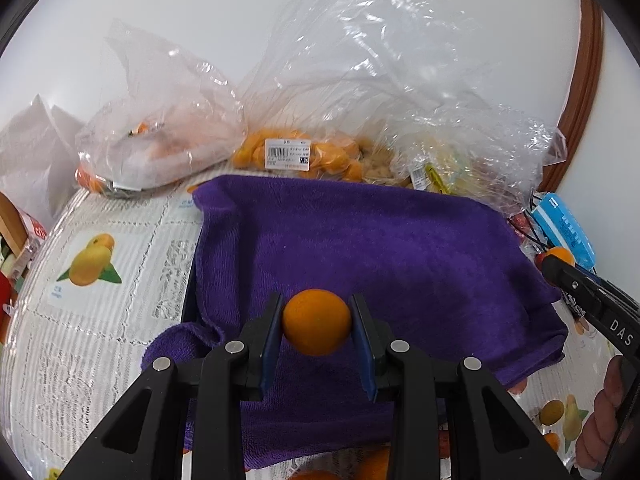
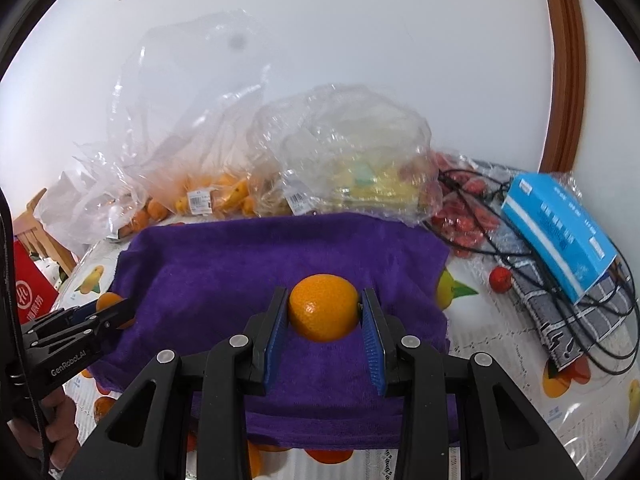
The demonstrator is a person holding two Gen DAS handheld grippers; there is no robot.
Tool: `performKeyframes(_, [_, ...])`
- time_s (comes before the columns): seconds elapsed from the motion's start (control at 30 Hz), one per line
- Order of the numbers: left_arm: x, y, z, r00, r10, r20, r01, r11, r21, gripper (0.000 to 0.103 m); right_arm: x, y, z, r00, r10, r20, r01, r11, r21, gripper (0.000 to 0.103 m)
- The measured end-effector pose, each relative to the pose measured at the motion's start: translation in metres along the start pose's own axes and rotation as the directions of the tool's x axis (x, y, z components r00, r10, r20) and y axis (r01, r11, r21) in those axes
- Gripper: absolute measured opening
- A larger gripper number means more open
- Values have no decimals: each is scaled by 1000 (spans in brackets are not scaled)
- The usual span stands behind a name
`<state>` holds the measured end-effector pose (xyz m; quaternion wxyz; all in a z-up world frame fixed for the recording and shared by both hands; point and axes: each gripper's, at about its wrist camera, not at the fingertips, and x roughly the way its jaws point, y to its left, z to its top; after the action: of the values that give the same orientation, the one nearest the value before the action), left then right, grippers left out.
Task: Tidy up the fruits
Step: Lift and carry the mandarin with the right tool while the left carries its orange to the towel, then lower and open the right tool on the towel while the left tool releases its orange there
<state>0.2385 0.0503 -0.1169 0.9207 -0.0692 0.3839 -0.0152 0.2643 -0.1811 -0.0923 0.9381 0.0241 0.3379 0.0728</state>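
My left gripper point(image 1: 317, 320) is shut on a small orange point(image 1: 317, 322), held just above a purple towel point(image 1: 380, 248) spread on the table. My right gripper point(image 2: 325, 312) is shut on a second orange point(image 2: 324, 307) above the same purple towel point(image 2: 240, 264). In the left wrist view the right gripper point(image 1: 554, 266) shows at the right edge with its orange point(image 1: 562, 255). In the right wrist view the left gripper point(image 2: 114, 312) shows at the left edge with its orange point(image 2: 109, 302).
Clear plastic bags of oranges point(image 1: 304, 152) and other fruit point(image 2: 360, 176) crowd the back of the table by the white wall. A blue box point(image 2: 560, 224), black cables point(image 2: 560, 280) and a small red fruit point(image 2: 501, 278) lie at the right. The fruit-print tablecloth point(image 1: 112, 288) shows left of the towel.
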Motion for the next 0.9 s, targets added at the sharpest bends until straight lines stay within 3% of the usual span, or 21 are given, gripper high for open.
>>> performKeyframes(0.1, [3,1,-2,1000,-2,-6,2,1000,0,31,5,-1,-3,1000,-23,-9,23,1000,-6,35])
performKeyframes(0.9, [20,-7,-7,996,-25,-87,26,1000,5,31,30,3,-16,994,13,-104,-14,1000,-14,35])
